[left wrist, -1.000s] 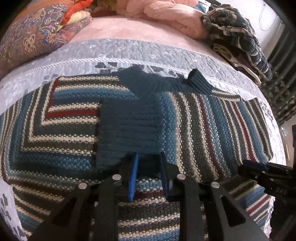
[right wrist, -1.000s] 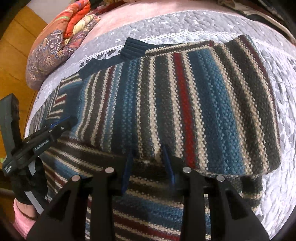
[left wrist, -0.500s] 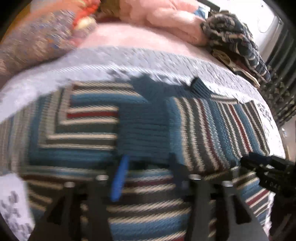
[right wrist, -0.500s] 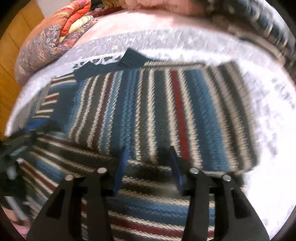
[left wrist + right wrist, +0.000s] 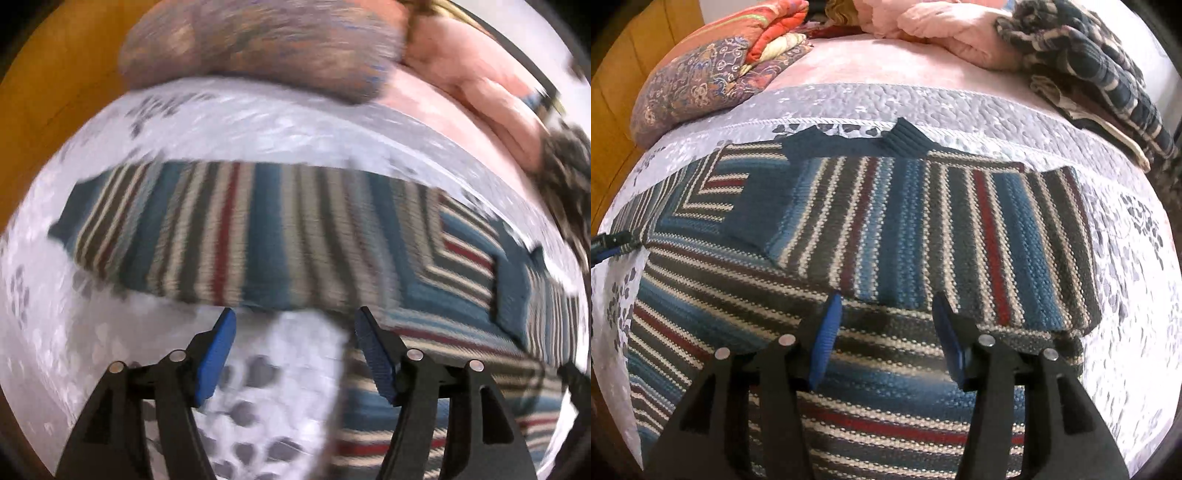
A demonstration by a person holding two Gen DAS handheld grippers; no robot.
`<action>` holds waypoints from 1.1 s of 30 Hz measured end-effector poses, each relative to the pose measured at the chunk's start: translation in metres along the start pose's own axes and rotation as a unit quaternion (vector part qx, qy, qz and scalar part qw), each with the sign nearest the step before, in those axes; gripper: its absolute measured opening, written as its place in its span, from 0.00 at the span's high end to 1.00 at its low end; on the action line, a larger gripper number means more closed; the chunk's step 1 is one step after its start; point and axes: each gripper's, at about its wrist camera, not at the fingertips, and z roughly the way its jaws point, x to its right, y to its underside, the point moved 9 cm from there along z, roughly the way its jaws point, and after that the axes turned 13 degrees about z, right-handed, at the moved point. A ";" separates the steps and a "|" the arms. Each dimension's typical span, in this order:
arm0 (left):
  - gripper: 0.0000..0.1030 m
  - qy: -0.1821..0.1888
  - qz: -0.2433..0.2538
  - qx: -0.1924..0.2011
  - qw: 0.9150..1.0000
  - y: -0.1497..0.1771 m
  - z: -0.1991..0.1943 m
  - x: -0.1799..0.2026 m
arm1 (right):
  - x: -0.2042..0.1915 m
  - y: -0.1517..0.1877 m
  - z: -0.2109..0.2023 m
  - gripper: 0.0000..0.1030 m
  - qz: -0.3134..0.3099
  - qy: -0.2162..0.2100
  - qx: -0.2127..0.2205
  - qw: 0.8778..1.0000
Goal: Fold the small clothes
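Note:
A striped knit sweater (image 5: 894, 229) in blue, grey, cream and red lies flat on the bed, its dark blue collar (image 5: 905, 138) at the far side. One sleeve (image 5: 1004, 243) is folded across the body. My right gripper (image 5: 886, 306) hovers open just over the near edge of that folded sleeve, holding nothing. In the blurred left wrist view, the other striped sleeve (image 5: 229, 236) stretches out to the left. My left gripper (image 5: 294, 325) is open above the bedspread, just short of that sleeve's near edge. The left gripper's tip (image 5: 609, 243) shows at the right wrist view's left edge.
The sweater rests on a white quilted bedspread (image 5: 1137, 236) with grey leaf prints. At the far side lie a patterned pillow (image 5: 698, 85), a pink blanket (image 5: 945, 33) and a dark plaid garment (image 5: 1100, 70). Yellow wood (image 5: 55, 92) borders the bed's left.
Both grippers have opened wider. The left one swung left, from over the sweater's middle to the outstretched sleeve. The right one drew back slightly from the folded sleeve.

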 end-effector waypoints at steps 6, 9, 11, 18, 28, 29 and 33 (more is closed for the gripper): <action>0.35 0.052 -0.086 -0.014 0.995 0.008 0.028 -0.046 | -0.007 0.001 0.001 0.50 -0.014 0.000 0.003 1.000; 0.35 0.088 -0.125 -0.008 0.988 0.009 0.036 -0.059 | -0.007 0.003 0.005 0.50 -0.010 -0.004 -0.003 1.000; 0.35 0.111 -0.152 0.001 0.982 0.004 0.038 -0.067 | -0.007 0.006 0.008 0.50 -0.007 -0.005 -0.006 1.000; 0.43 0.118 -0.188 0.031 0.975 -0.024 0.048 -0.091 | -0.011 0.014 0.015 0.50 -0.020 0.002 -0.007 1.000; 0.86 0.082 -0.204 0.056 0.974 -0.037 0.050 -0.110 | 0.000 0.020 0.015 0.50 -0.015 0.002 -0.012 1.000; 0.87 0.074 -0.199 0.064 0.975 -0.039 0.045 -0.108 | 0.000 0.021 0.014 0.50 -0.015 0.002 -0.012 1.000; 0.88 0.044 -0.149 0.113 0.981 -0.058 0.011 -0.087 | 0.006 0.022 0.008 0.50 -0.019 0.006 -0.010 1.000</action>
